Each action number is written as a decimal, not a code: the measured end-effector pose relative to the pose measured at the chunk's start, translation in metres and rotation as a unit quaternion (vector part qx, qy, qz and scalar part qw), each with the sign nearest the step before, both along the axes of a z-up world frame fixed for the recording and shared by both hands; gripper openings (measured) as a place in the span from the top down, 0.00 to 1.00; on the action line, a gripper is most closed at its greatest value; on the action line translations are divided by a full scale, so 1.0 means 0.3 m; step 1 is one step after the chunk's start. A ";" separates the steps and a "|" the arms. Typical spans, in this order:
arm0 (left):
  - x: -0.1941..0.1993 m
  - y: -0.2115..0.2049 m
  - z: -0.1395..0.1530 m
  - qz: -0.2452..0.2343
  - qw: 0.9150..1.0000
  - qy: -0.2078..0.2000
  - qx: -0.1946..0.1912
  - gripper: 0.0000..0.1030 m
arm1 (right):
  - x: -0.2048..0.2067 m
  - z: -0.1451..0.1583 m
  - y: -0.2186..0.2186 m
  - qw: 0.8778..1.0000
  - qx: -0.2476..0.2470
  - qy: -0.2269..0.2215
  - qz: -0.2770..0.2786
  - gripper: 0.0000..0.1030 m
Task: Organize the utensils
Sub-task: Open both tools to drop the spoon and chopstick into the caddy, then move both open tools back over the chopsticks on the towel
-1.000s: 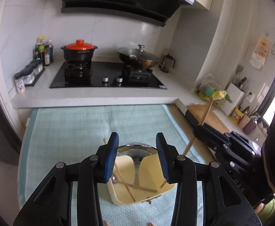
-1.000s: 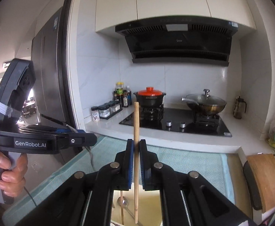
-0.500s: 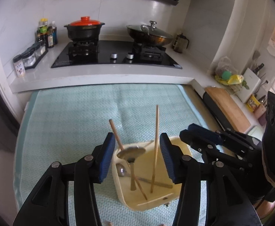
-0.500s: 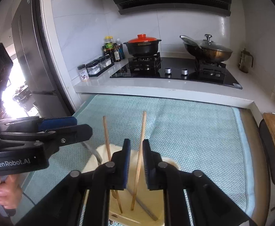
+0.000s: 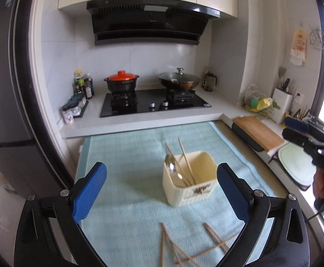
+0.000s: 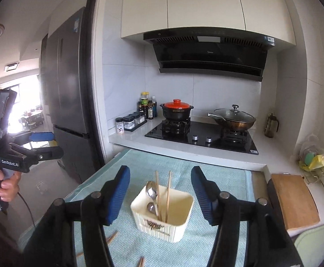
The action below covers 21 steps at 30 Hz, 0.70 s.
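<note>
A cream utensil holder (image 5: pixel 189 179) (image 6: pixel 163 211) stands on the pale green mat (image 5: pixel 126 155). Two metal spoons (image 5: pixel 171 166) (image 6: pixel 151 192) and two wooden chopsticks (image 5: pixel 185 159) (image 6: pixel 168 191) lean inside it. Several loose chopsticks (image 5: pixel 184 247) lie on the mat in front of the holder. My left gripper (image 5: pixel 161 192) is pulled back from the holder, its jaws opening wide with nothing between them. My right gripper (image 6: pixel 159 194) hangs above and behind the holder, jaws opening and empty.
Behind the mat runs a white counter with a black hob (image 5: pixel 154 104), a red-lidded pot (image 5: pixel 121 82), a lidded wok (image 5: pixel 179 81) and spice jars (image 5: pixel 74 110). A wooden board (image 5: pixel 258 132) lies at the right. A dark fridge (image 6: pixel 66 102) stands at the left.
The right gripper let go of its chopstick, which now stands in the holder. The spoon between the left jaws also rests in the holder. Both grippers opened and drew back and up.
</note>
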State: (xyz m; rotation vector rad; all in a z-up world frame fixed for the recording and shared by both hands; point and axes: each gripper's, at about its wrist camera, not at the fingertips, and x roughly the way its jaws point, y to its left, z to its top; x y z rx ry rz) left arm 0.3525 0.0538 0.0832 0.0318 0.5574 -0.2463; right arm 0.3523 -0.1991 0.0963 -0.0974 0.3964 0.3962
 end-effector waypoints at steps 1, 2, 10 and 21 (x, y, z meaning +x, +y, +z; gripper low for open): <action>-0.056 0.015 -0.025 0.001 1.000 0.004 0.003 0.03 | -0.054 -0.005 -0.008 1.000 -0.005 0.001 0.000 0.43; -0.111 0.032 -0.056 0.003 1.000 0.009 0.005 0.03 | -0.108 -0.015 -0.018 1.000 -0.011 0.003 -0.001 0.43; -0.473 0.126 -0.407 0.076 0.995 0.057 0.031 0.03 | -0.455 -0.201 -0.093 0.999 -0.015 0.012 -0.036 0.43; -0.633 0.152 -0.642 0.120 0.986 0.114 0.010 0.03 | -0.638 -0.568 -0.125 0.988 0.005 0.104 -0.111 0.43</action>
